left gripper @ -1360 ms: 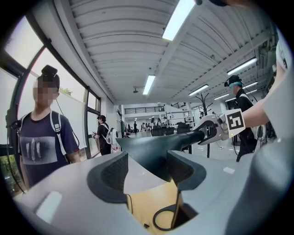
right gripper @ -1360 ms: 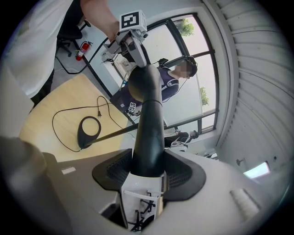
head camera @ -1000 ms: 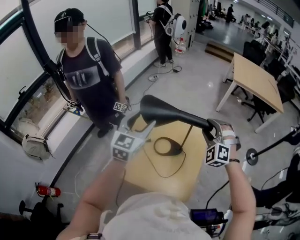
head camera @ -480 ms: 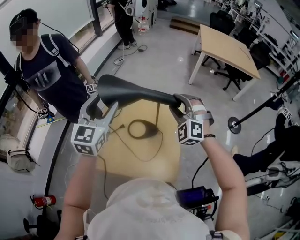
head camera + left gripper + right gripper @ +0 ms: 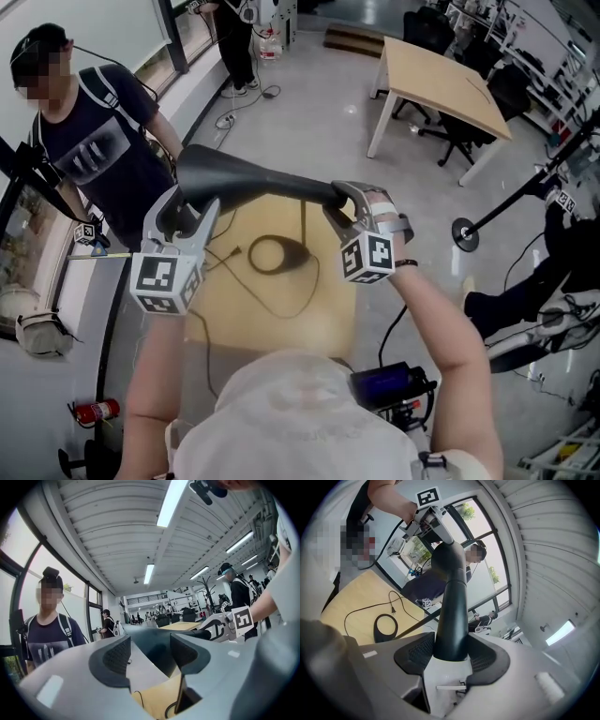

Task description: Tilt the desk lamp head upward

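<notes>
Lamp head (image 5: 253, 176) is pinched at both ends, left gripper (image 5: 190, 210) on the left end and right gripper (image 5: 336, 208) on the right, above the table (image 5: 281, 319).

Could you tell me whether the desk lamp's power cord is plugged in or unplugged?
Unplugged: the black cord's plug lies loose on the light wooden table, in no socket.

Top of lamp stem (image 5: 302, 223) behind lamp head (image 5: 253, 178); left tongs (image 5: 150, 652) grip unclear.
</notes>
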### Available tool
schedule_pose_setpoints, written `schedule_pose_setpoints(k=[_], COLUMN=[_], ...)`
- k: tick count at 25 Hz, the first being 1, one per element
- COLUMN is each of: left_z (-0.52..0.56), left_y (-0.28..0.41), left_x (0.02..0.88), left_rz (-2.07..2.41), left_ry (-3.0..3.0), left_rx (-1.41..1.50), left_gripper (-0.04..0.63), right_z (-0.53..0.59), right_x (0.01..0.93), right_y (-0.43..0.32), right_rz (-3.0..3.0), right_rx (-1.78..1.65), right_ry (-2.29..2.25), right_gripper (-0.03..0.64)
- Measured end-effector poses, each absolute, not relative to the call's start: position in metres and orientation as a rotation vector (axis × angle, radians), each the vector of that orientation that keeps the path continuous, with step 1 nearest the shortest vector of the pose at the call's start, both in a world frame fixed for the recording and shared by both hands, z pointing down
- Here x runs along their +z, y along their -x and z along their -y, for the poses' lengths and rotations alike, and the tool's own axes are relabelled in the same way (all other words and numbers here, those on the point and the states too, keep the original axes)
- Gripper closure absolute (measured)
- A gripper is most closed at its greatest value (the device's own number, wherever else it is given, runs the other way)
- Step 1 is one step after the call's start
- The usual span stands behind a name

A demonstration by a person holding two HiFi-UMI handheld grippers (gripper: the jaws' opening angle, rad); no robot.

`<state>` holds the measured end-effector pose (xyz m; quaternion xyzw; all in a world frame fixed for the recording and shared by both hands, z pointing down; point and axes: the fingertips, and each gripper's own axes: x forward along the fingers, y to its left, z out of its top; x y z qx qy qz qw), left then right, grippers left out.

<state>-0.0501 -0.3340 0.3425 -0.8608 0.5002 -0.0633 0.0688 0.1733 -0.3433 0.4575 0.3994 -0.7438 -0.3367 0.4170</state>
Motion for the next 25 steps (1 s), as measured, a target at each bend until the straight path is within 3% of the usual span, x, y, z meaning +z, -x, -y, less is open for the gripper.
schedule_pose_setpoints(k=[17,25], left_z=[0.324,0.327], left_y=[0.026,0.046], left_x=[0.317,0.298], left_rz=[-1.471,-1.461], left_ry=[2.564,2.529], left_rx=[-0.173,-0.182], left_gripper=[0.33,0.33], right_z=[0.337,0.35], right_x=[0.461,0.453], right_y=[-0.184,-0.161], right_rz=[1.932,1.953], right_rx=[-0.79,-0.791], right_ry=[-1.079,-1.102], right_gripper=[0.383,0.385])
